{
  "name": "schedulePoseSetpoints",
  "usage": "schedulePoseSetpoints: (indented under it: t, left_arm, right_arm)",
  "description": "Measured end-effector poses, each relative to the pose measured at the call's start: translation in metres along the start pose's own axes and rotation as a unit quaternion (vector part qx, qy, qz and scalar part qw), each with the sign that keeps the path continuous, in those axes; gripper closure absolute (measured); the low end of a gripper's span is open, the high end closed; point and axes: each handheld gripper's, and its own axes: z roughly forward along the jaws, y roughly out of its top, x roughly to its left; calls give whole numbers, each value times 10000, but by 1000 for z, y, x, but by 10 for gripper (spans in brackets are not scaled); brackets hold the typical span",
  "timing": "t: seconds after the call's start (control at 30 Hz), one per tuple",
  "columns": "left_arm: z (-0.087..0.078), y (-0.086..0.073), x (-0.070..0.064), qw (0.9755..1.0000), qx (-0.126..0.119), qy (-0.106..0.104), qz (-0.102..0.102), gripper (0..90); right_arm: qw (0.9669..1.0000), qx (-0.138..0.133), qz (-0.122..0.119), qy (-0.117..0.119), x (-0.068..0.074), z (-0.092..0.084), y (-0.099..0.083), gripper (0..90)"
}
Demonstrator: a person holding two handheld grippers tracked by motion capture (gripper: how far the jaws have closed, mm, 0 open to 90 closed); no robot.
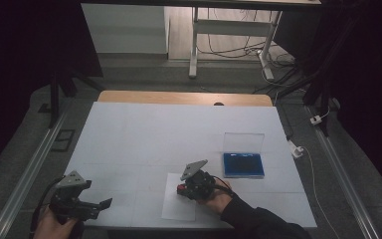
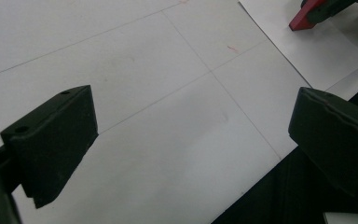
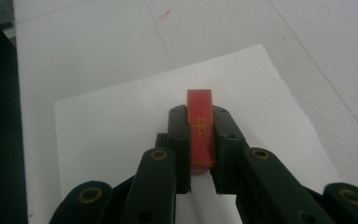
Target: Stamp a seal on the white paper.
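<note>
right gripper (image 3: 200,140) is pinching a small red block (image 3: 200,128) between its pads, jaws pressed flat against the two long sides; the block's front end sticks out past the fingertips. a thin gold pattern shows on the top face, too small to read. the block is held over a loose sheet of paper (image 3: 121,135) lying on the white table cover (image 3: 74,42), near the front edge of the table; whether its tip touches the paper i cannot tell. in the high view the right gripper (image 1: 188,189) sits over the same sheet (image 1: 176,206), with a blue case (image 1: 243,165), its clear lid standing open, just beyond and to its right. left gripper (image 1: 99,205) rests near the front left corner, jaws spread wide with nothing between them. judgement: the block looks rigid, light and smooth-sided, likely plastic, so it could slip or pivot if squeezed near one end. the side grip around mid-length seems the sound hold. the paper is thin and unsecured and may slide under any sideways drag.
</note>
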Motion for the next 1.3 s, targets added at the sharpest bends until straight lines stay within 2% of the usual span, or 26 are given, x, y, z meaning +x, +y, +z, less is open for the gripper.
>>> schedulePoseSetpoints:
  t: [0.17, 0.33, 0.63, 0.73, 0.97, 1.13, 1.3]
  left_arm:
    - [0, 0, 0, 10000, 1, -1, 3, 14]
    - [0, 0, 0, 10000, -5, -10, 2, 14]
    - [0, 0, 1, 10000, -18, -15, -14, 14]
    - [-1, -1, 1, 10000, -26, -18, -20, 14]
    - [-1, -1, 1, 10000, -34, -14, -34, 14]
    - [-1, -1, 1, 10000, -41, -20, -45, 14]
    - [-1, -1, 1, 10000, -41, -17, -37, 15]
  right_arm:
    - [9991, 73, -315, -263, 8, 1, 2, 807]
    - [9998, -20, -116, -160, 5, 0, 0, 805]
    - [10000, -43, -48, -63, 1, -1, 0, 798]
    - [9999, -52, -50, -82, 1, -1, 1, 796]
    - [9993, -353, -48, -130, 2, -11, 4, 795]
    - [9992, -376, -48, -123, 0, -16, 5, 795]
    - [9987, -479, 59, -155, -2, -23, 5, 794]
